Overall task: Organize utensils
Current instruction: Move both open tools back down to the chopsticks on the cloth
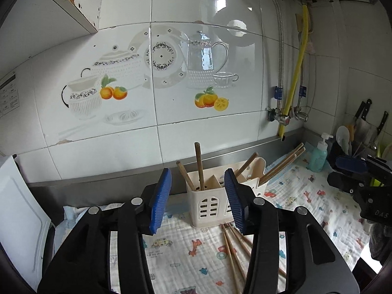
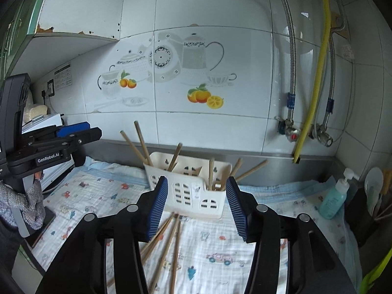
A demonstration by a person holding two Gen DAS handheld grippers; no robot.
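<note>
Left wrist view: left gripper (image 1: 198,201) wide, empty; cream utensil caddy (image 1: 208,204) just ahead between its jaws, upright chopsticks (image 1: 199,166) inside, loose chopsticks (image 1: 232,247) on patterned cloth (image 1: 306,201) under its right finger. Risk: a low reach could tip the light caddy. Right wrist view: right gripper (image 2: 197,205) wide, empty; loose sticks beneath could scatter or roll; soap bottle (image 2: 334,199) well right, clear of the work.

Open right gripper (image 2: 197,204) above loose chopsticks (image 2: 169,240); holder (image 2: 196,193) beyond
</note>
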